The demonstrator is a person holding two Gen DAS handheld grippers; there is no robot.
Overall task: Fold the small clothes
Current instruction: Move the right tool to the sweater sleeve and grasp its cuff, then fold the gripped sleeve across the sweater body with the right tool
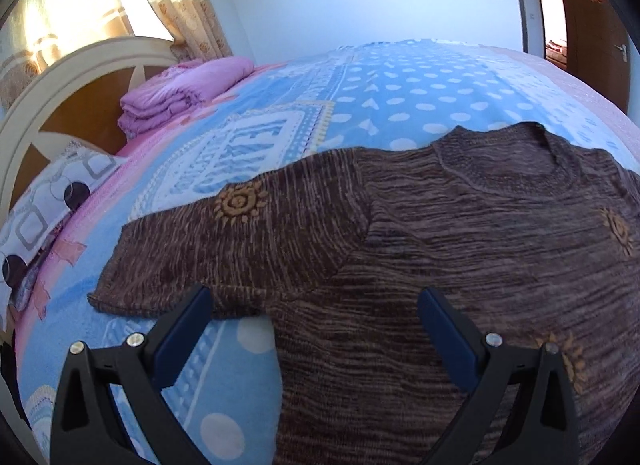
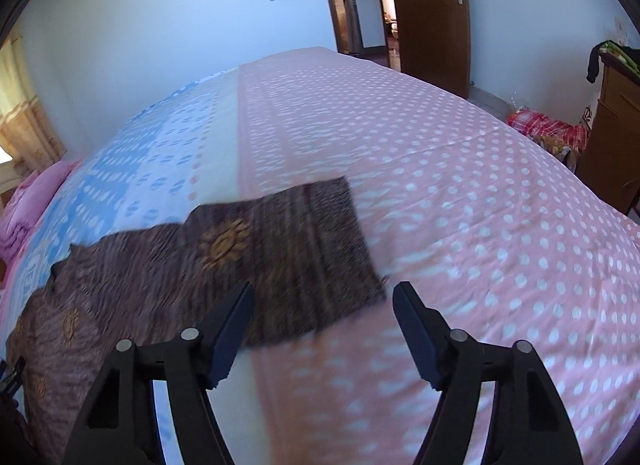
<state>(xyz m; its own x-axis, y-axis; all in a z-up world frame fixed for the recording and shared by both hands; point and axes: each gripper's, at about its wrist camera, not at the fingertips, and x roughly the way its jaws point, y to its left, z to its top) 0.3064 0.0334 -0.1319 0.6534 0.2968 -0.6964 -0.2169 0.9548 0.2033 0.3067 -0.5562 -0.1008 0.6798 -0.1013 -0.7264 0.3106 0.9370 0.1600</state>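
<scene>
fingers of the left gripper (image 1: 314,307) and right gripper (image 2: 324,301) spread wide, empty, above the brown sweater (image 1: 440,249).

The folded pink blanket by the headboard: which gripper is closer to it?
Left. The left gripper hovers over the sweater's sleeve on the side nearest the pink blanket. The right gripper is at the opposite sleeve, farther away.

Brown streaked sweater (image 1: 460,249), seemingly orange suns.
</scene>
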